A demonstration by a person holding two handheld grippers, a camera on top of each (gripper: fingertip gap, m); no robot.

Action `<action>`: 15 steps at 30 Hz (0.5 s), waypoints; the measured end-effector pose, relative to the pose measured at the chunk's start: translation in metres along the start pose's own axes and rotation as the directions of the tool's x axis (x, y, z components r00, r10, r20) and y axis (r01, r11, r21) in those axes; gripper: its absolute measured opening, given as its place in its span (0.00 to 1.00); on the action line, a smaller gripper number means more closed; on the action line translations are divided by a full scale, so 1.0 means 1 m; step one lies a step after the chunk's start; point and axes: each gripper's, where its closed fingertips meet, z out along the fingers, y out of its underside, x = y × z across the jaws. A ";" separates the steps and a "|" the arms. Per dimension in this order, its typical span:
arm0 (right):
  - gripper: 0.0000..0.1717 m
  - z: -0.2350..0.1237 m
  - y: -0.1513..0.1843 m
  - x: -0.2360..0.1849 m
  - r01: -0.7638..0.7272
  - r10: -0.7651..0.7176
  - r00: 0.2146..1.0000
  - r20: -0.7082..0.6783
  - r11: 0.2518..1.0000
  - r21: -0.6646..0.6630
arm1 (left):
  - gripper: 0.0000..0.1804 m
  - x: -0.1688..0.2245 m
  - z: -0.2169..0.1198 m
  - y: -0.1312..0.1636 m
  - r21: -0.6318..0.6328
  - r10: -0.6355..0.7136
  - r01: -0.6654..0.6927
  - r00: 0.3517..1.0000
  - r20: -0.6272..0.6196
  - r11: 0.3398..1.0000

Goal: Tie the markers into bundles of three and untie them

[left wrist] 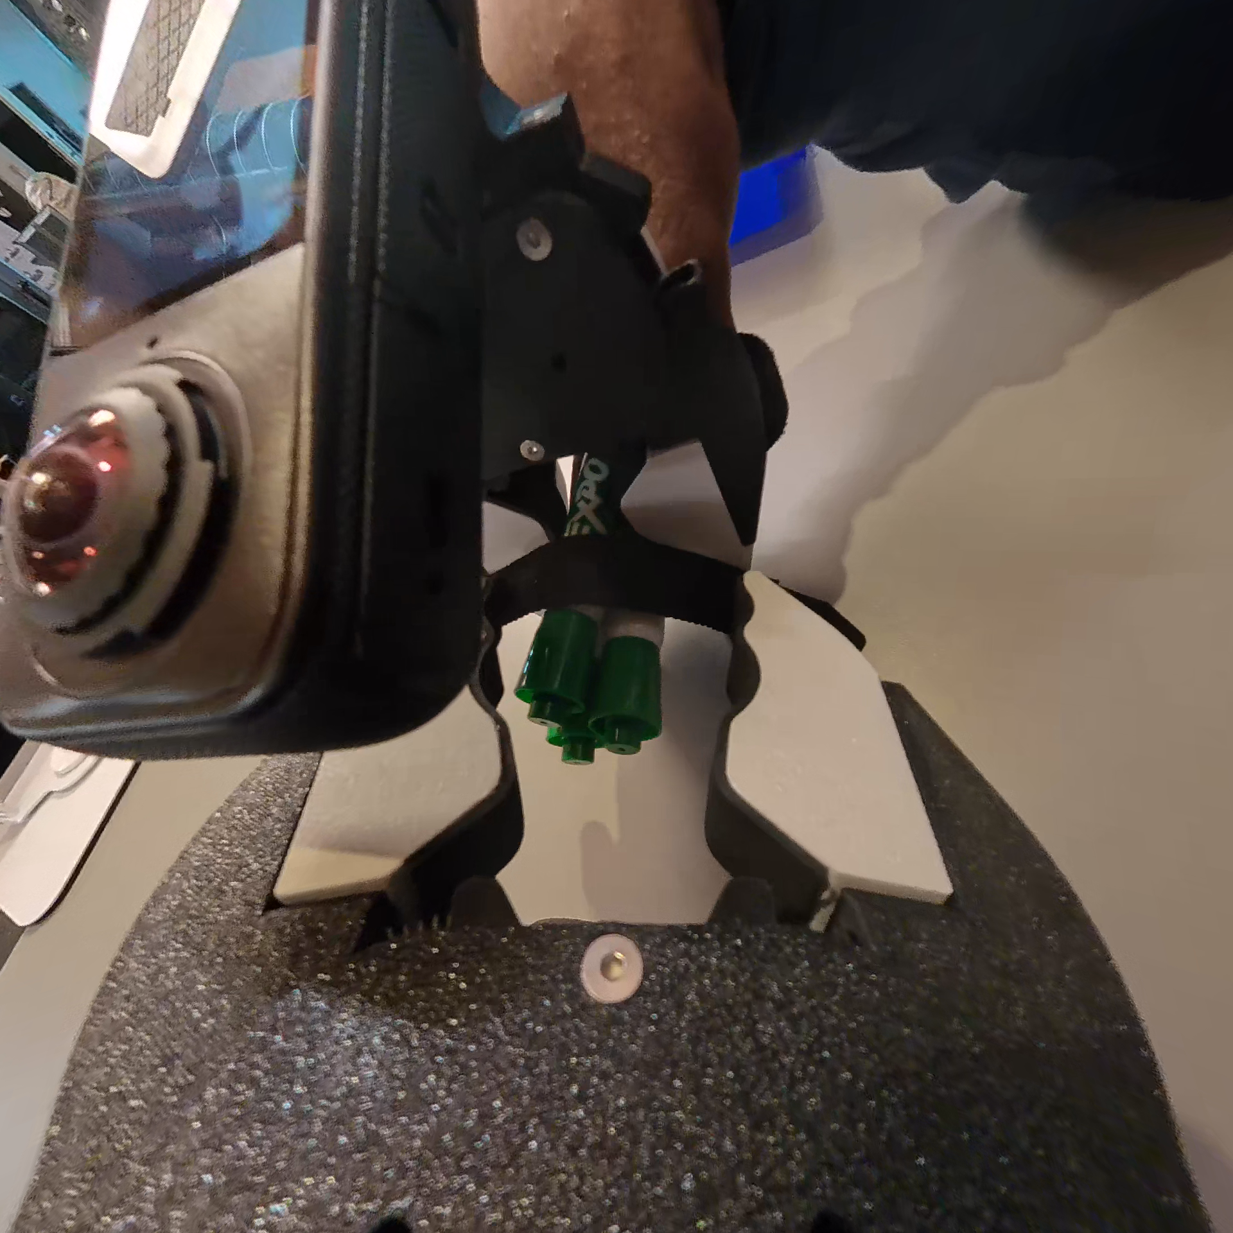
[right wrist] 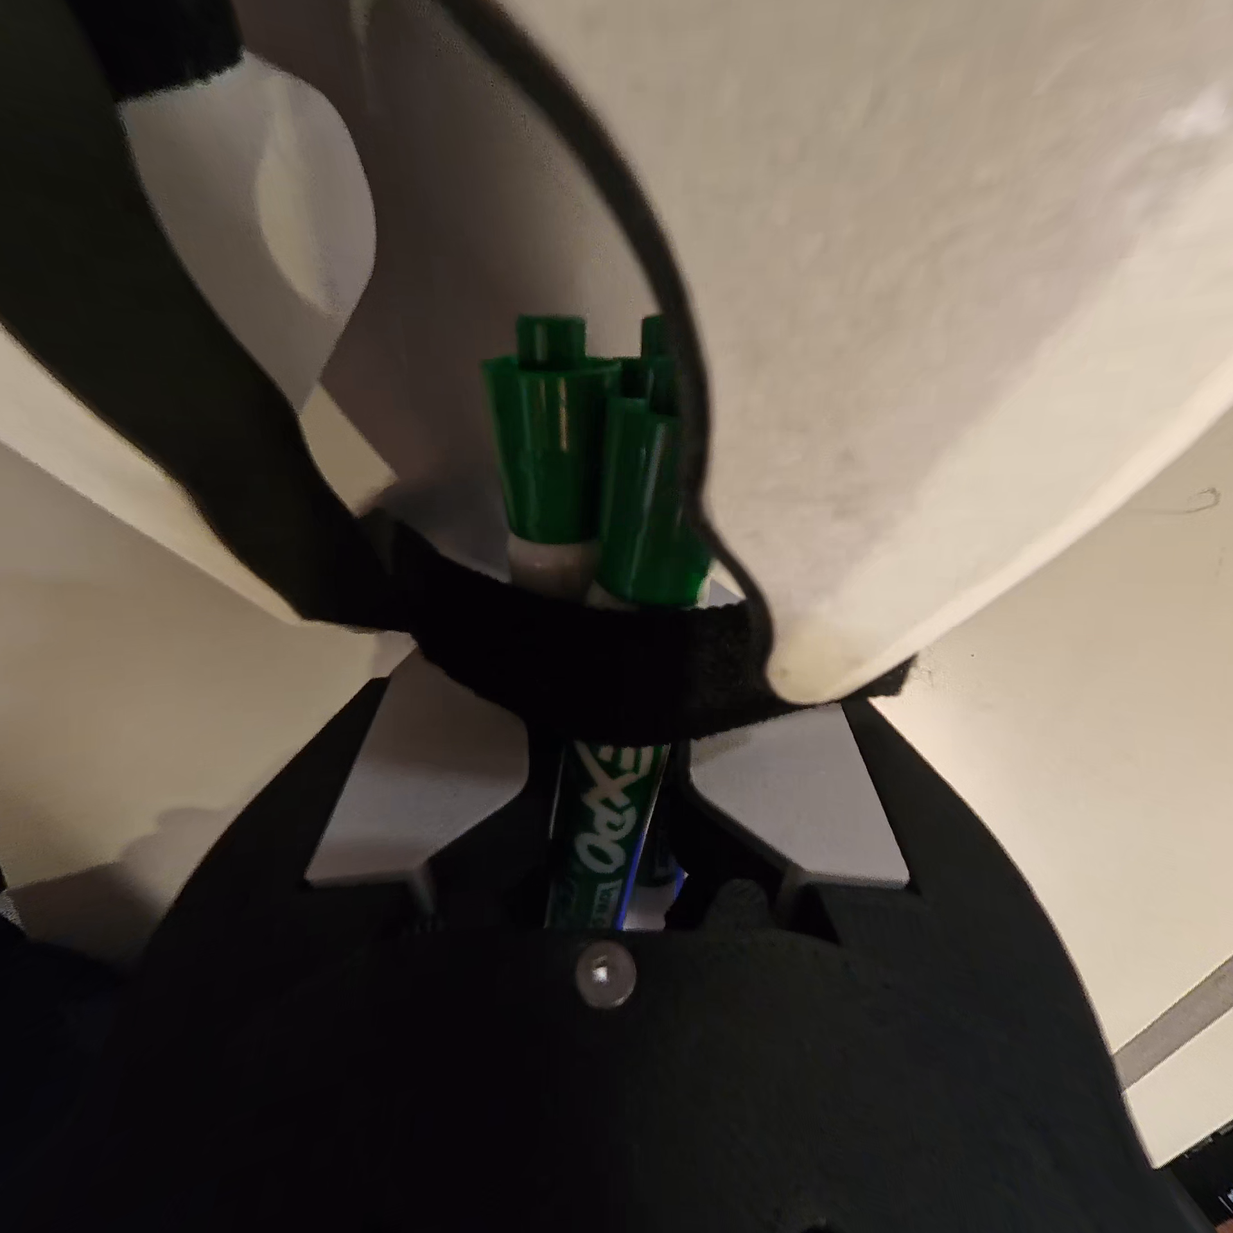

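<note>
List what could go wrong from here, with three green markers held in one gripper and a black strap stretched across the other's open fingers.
1. The black strap rests only at the tips of the left gripper, so it may slip off.
2. The markers sit staggered, so one could slide out of the right gripper.
3. The grippers are crowded together and may collide.

Each camera sat on its own claw, looking forward along the fingers from very close. The two views faced each other, sharing the green markers [left wrist: 587, 680] [right wrist: 574, 467], their black strap [left wrist: 620, 567] [right wrist: 587, 654] and the pale tabletop [left wrist: 1001, 600] beyond.
</note>
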 end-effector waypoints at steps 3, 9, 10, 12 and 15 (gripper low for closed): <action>0.24 0.000 0.000 0.000 0.002 -0.002 1.000 0.000 1.000 0.000 | 0.36 0.000 0.001 0.001 -0.008 0.007 -0.007 1.000 -0.002 1.000; 0.24 -0.001 0.000 0.001 0.006 -0.007 1.000 -0.018 1.000 -0.015 | 0.32 0.001 0.004 0.010 -0.058 0.038 -0.038 0.999 0.001 0.998; 0.24 -0.001 0.000 0.002 0.008 -0.009 1.000 -0.025 1.000 -0.020 | 0.32 0.001 0.004 0.011 -0.064 0.037 -0.037 0.999 0.002 0.997; 0.24 -0.002 0.001 0.003 0.011 -0.012 0.999 -0.037 1.000 -0.026 | 0.31 0.000 0.004 0.012 -0.066 0.030 -0.029 1.000 0.006 0.997; 0.24 -0.003 -0.001 0.004 0.012 -0.012 0.999 -0.045 1.000 -0.022 | 0.31 -0.002 0.003 0.011 -0.054 0.016 -0.015 1.000 0.011 0.998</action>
